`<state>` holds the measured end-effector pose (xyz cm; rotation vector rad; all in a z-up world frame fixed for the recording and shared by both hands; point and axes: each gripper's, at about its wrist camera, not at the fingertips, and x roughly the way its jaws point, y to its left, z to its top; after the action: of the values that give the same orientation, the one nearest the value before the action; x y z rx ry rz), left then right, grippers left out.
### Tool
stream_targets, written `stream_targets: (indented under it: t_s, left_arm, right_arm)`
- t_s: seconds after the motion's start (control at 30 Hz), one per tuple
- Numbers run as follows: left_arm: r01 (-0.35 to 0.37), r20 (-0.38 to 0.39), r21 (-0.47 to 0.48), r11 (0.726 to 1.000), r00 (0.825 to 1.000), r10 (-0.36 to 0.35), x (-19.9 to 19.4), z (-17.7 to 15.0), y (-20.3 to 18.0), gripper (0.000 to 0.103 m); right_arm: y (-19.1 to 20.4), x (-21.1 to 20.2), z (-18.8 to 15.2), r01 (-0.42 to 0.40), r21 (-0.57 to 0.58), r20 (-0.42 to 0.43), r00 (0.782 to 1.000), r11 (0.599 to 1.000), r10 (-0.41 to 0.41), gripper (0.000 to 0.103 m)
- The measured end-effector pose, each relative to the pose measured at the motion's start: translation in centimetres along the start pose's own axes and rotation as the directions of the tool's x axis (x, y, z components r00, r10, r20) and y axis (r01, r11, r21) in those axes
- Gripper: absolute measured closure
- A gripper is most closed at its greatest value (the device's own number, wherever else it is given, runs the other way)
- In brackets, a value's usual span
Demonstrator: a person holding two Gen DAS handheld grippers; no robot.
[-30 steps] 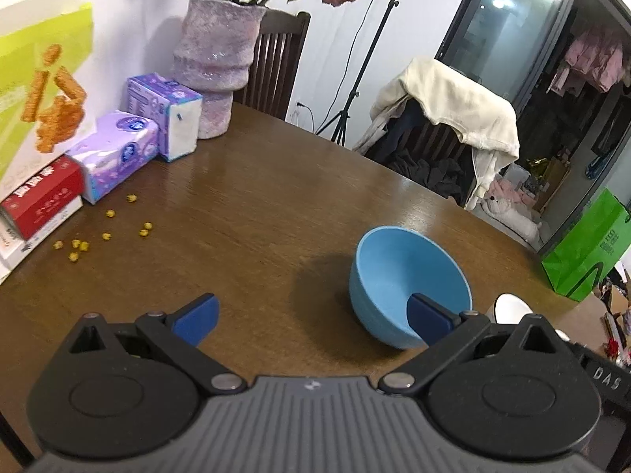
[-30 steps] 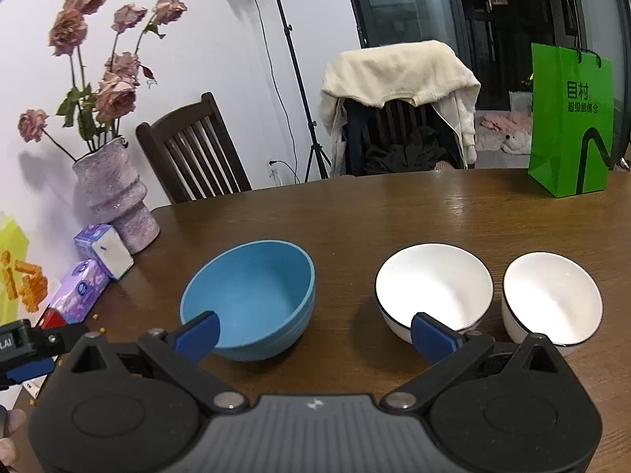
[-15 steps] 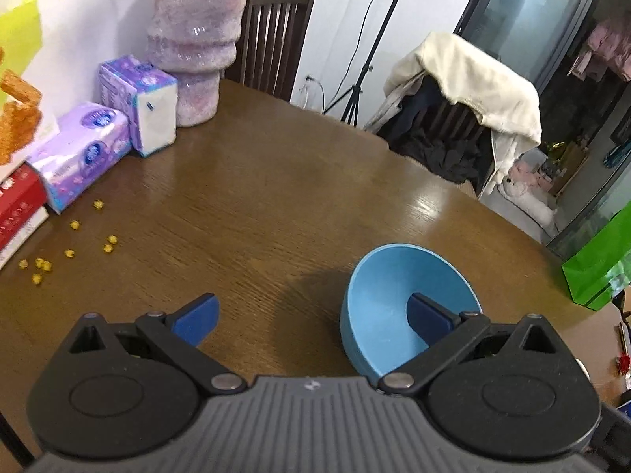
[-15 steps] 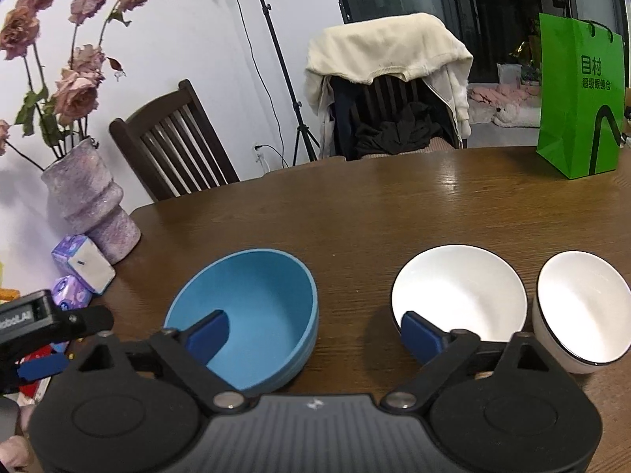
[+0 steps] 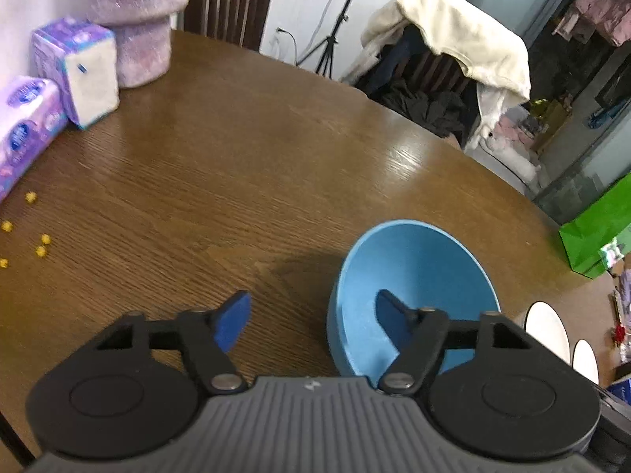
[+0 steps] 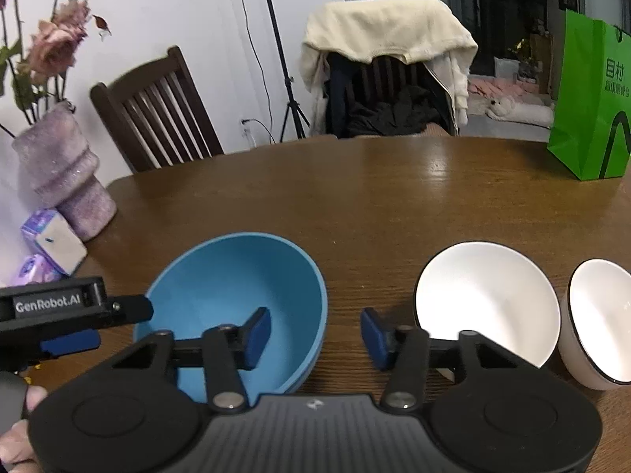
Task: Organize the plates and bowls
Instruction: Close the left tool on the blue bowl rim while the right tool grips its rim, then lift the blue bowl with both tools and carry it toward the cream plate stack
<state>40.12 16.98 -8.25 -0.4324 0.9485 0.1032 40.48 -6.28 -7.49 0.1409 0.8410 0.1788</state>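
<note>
A blue bowl (image 5: 418, 276) (image 6: 236, 287) stands upright on the brown table (image 5: 236, 157). My left gripper (image 5: 311, 323) straddles the bowl's left wall, with one finger (image 5: 388, 325) inside and the other outside. Its jaws are closing and the pads are still clear of the wall. My right gripper (image 6: 315, 335) straddles the bowl's right wall in the same way, jaws closing with a gap on both sides. Two white bowls with black rims (image 6: 485, 299) (image 6: 599, 315) stand to the right of the blue one.
A purple vase (image 6: 59, 181) and tissue packs (image 5: 79, 71) line the table's left side, with yellow crumbs (image 5: 41, 244) nearby. A green bag (image 6: 591, 98) stands at the far right. Two chairs (image 6: 157, 106) sit behind the table, one draped with clothes.
Both grippers moved forward and down onto the blue bowl, and both pairs of jaws narrowed from wide open. The bowls have not moved.
</note>
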Motion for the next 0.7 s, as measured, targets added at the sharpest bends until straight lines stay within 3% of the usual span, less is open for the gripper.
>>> stream_targets:
  t_s: [0.1,0.17,0.27,0.4,0.7]
  left_arm:
    - [-0.007,0.010,0.019,1.000,1.000,0.007,0.5,0.0,-0.2,0.047]
    - [-0.002,0.004,0.025,1.000,1.000,0.002,0.7,-0.1,-0.3,0.065]
    - [0.028,-0.011,0.023,0.999,1.000,-0.028,1.0,-0.2,-0.4,0.078]
    - [0.052,-0.012,0.023,0.998,0.999,-0.052,1.3,-0.3,-0.3,0.085]
    - [0.085,-0.012,0.027,0.996,0.996,-0.084,1.1,-0.4,-0.4,0.092]
  right_arm:
    - [0.2,0.7,-0.1,0.011,0.009,-0.015,1.000,1.000,-0.011,0.063]
    - [0.3,1.1,-0.1,0.024,0.006,-0.020,1.000,1.000,-0.024,0.067]
    - [0.4,1.7,-0.1,0.033,0.012,-0.038,0.999,0.999,-0.033,0.078]
    - [0.7,2.5,-0.1,0.045,0.018,-0.066,0.997,0.999,-0.044,0.091]
    - [1.4,2.5,-0.4,0.081,0.002,-0.079,0.994,0.997,-0.080,0.094]
